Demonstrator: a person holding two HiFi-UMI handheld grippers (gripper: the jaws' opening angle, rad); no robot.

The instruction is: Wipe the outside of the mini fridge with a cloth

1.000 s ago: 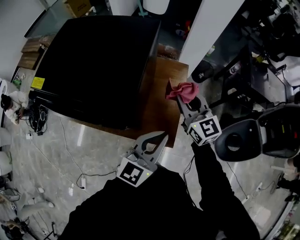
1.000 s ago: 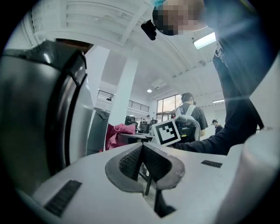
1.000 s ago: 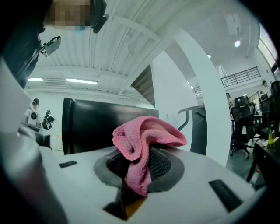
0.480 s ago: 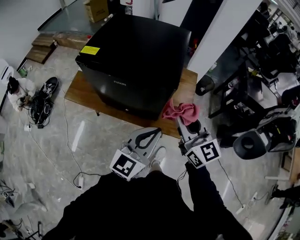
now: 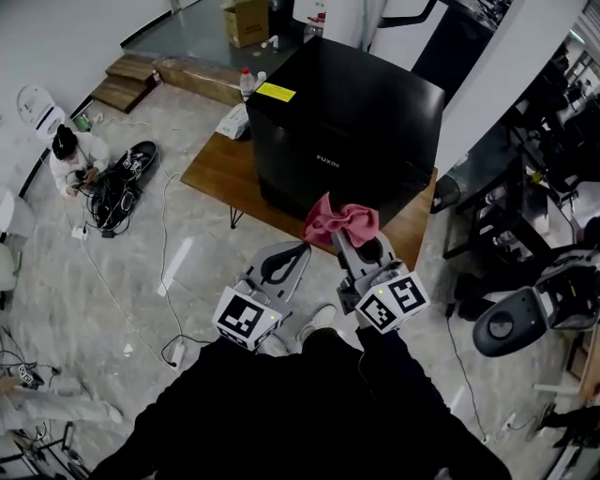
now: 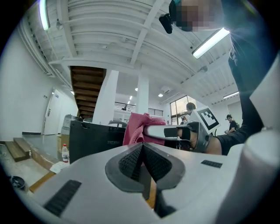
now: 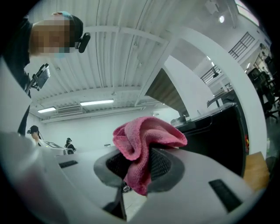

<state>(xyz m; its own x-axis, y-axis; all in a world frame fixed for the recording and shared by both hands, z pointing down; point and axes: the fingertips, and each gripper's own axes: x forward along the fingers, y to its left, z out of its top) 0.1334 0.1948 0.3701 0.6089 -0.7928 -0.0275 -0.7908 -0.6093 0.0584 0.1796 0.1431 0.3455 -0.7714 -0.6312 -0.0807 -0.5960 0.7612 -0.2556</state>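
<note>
Nearest, the left gripper (image 5: 296, 253) hangs empty, its jaws pressed together. Just beside it, the right gripper (image 5: 345, 236) is clamped on a crumpled pink cloth (image 5: 339, 222), whose folds bury the tips of its jaws. The cloth shows against the lower front edge of the black boxy mini fridge (image 5: 347, 122); whether it touches, I cannot tell. The fridge stands on a low wooden counter (image 5: 217, 173), much of which is hidden beneath it. Farther back, a brown cardboard box (image 5: 246, 19) is cut off at the top of the head view.
</note>
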